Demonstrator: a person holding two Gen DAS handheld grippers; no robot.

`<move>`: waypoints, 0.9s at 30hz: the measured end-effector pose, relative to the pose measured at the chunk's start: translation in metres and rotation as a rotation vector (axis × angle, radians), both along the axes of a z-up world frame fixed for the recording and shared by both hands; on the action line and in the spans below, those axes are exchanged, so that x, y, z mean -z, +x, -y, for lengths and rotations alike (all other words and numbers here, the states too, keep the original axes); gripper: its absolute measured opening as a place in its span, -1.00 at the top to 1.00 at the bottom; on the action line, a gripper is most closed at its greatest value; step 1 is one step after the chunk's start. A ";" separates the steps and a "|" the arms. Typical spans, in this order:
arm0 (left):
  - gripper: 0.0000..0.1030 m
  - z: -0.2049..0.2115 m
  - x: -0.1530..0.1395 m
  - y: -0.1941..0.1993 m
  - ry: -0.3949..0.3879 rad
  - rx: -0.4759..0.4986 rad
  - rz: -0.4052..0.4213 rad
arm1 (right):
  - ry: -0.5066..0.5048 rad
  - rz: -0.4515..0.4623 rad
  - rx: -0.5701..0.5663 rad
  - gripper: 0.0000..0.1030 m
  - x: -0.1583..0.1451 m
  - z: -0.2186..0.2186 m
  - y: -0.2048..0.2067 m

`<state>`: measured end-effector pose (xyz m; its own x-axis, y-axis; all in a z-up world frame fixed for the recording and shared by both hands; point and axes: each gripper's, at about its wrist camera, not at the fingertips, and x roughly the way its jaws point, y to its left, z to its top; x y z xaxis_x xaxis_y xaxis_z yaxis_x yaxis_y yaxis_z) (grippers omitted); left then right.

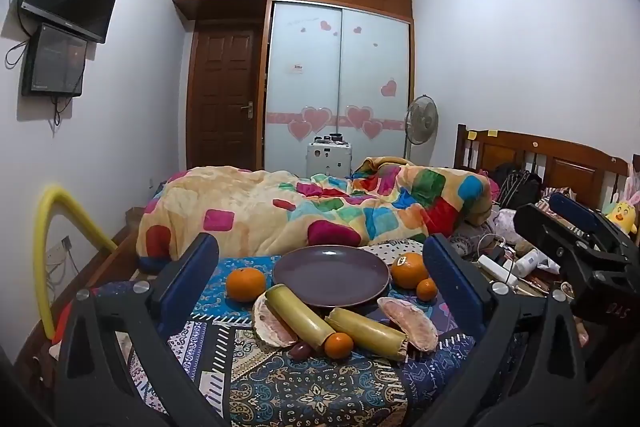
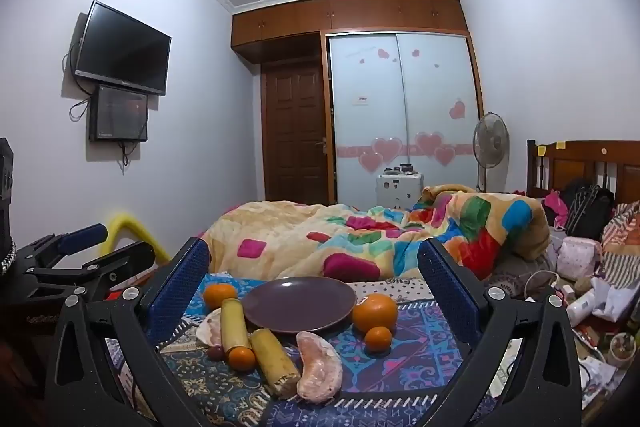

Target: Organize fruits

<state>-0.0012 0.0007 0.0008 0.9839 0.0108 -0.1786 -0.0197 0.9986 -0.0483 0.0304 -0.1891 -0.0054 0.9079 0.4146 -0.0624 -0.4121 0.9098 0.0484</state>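
An empty purple plate [image 1: 331, 274] [image 2: 299, 302] sits on a patterned cloth [image 1: 304, 383] [image 2: 412, 359]. Around it lie oranges: a large one on the left [image 1: 245, 283] [image 2: 219, 295], a large one on the right [image 1: 409, 269] [image 2: 374, 312], a small one beside it [image 1: 427, 289] [image 2: 378, 339], and a small one in front [image 1: 338, 345] [image 2: 241, 357]. Two yellow-green sugarcane pieces [image 1: 298, 315] [image 2: 274, 359] and two pomelo segments [image 1: 409, 323] [image 2: 320, 367] lie in front. My left gripper [image 1: 320, 279] and right gripper [image 2: 314, 287] are open and empty, held back from the fruit.
A bed with a colourful quilt [image 1: 320, 207] [image 2: 380, 235] lies behind the cloth. Clutter with bottles and cables [image 1: 516, 263] [image 2: 588, 303] lies on the right. A yellow foam tube [image 1: 60, 227] stands on the left. The other gripper shows at the right edge [image 1: 580, 247] and left edge [image 2: 72, 259].
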 end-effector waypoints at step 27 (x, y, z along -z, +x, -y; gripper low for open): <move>-1.00 -0.008 0.004 0.003 0.001 -0.009 0.009 | 0.022 -0.008 -0.013 -1.00 0.002 -0.011 0.000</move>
<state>0.0018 0.0086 -0.0032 0.9852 0.0195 -0.1701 -0.0280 0.9985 -0.0478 0.0307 -0.1785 -0.0078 0.9019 0.4276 -0.0602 -0.4234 0.9031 0.0719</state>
